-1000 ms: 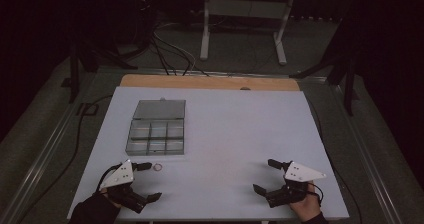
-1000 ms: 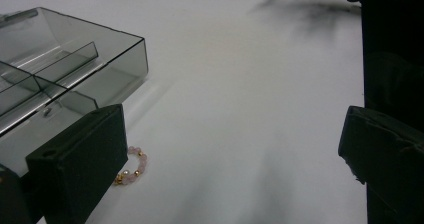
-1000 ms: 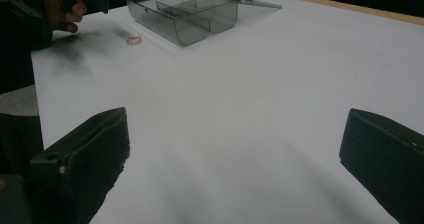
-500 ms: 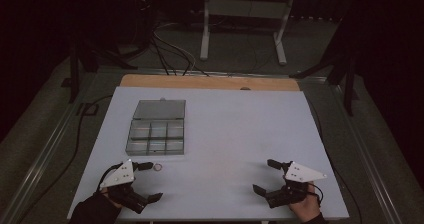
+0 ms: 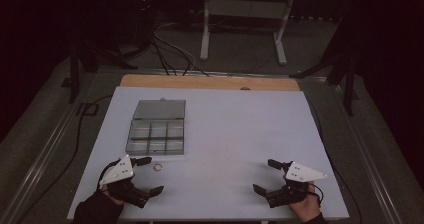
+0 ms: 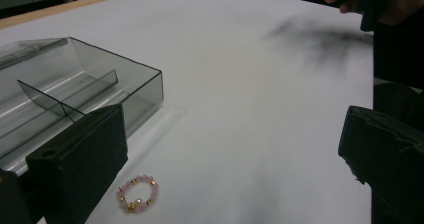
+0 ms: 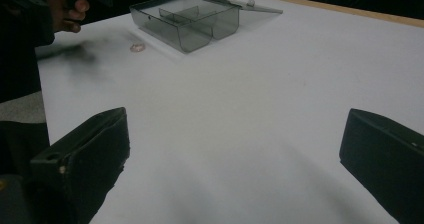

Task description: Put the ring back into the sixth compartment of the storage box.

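White tabletop (image 5: 230,134) bears bead bracelet (image 6: 138,193) just beside left gripper's (image 5: 148,175) near jaw.

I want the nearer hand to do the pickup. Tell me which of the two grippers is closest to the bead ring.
The left gripper: the pink bead ring lies on the table just ahead of its open jaws, beside the clear compartment box. The right gripper sits far across the table.

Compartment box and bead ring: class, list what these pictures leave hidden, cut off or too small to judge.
- Compartment box, left gripper view: its left part is cut off by the edge and its near wall is hidden behind the jaw.
- Bead ring, high view: too small to count beads.
- Compartment contents, high view: too dim to tell.
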The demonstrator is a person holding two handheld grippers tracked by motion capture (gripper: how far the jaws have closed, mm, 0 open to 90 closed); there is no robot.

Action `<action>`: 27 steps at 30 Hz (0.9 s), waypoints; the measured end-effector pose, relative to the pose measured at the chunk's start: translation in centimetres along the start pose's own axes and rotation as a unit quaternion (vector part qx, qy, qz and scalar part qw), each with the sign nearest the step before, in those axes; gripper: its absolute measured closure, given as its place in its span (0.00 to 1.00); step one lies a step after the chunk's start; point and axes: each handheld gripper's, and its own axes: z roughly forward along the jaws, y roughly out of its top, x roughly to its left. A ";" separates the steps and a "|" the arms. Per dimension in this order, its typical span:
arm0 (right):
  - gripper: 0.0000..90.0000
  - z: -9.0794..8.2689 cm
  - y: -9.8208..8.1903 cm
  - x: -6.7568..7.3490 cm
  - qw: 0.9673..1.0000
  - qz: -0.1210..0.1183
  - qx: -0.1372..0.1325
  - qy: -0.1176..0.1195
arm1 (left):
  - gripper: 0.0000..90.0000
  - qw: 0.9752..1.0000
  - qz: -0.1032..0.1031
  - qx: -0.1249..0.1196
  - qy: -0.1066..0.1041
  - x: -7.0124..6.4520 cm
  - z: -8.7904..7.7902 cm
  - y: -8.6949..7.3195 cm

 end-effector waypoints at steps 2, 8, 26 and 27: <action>0.00 0.0 0.0 0.0 1.000 0.001 0.000 -0.003 | 0.01 1.000 -0.002 0.000 0.007 0.0 0.0 0.0; 0.00 0.0 0.0 -0.1 1.000 0.001 0.001 -0.003 | 0.01 0.999 -0.017 -0.008 0.040 -0.1 0.2 0.3; 0.00 0.0 0.0 -0.1 1.000 0.003 0.002 -0.005 | 0.01 0.991 -0.053 0.016 0.121 -0.8 1.9 0.5; 0.00 0.0 0.0 -0.1 1.000 0.003 0.001 -0.005 | 0.01 0.991 -0.056 0.017 0.124 -0.8 2.0 0.5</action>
